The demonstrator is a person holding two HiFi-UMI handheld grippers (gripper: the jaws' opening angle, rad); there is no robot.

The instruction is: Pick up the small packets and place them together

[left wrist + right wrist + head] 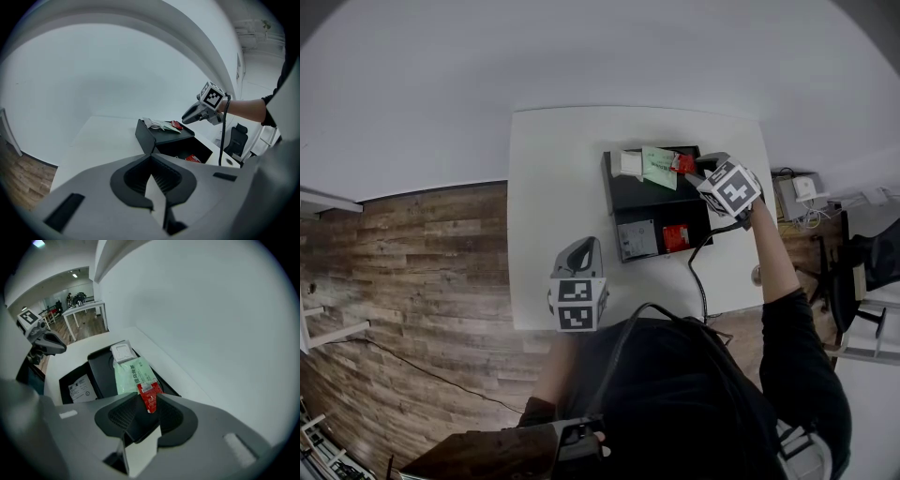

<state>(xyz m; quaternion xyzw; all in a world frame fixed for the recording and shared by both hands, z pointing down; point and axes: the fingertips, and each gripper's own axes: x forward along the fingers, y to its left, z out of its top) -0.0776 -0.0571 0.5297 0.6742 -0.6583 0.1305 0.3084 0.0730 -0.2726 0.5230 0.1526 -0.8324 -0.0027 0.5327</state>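
A black box (661,194) stands on the white table (553,178). On its raised top lie a white packet (628,164), a green packet (658,166) and a small red packet (682,164) side by side. My right gripper (700,169) hovers at the right end of this row. In the right gripper view its jaws stand apart around the lower end of the red packet (150,397), pads not pressing it. The box's lower tray holds a grey-white packet (637,239) and another red packet (677,236). My left gripper (581,247) rests near the table's front edge, shut and empty.
A black cable (701,281) runs from the right gripper across the table's right front. Wood floor (422,272) lies left of the table. An office chair (862,262) and a power strip (802,192) sit beyond the right edge. A white wall is behind.
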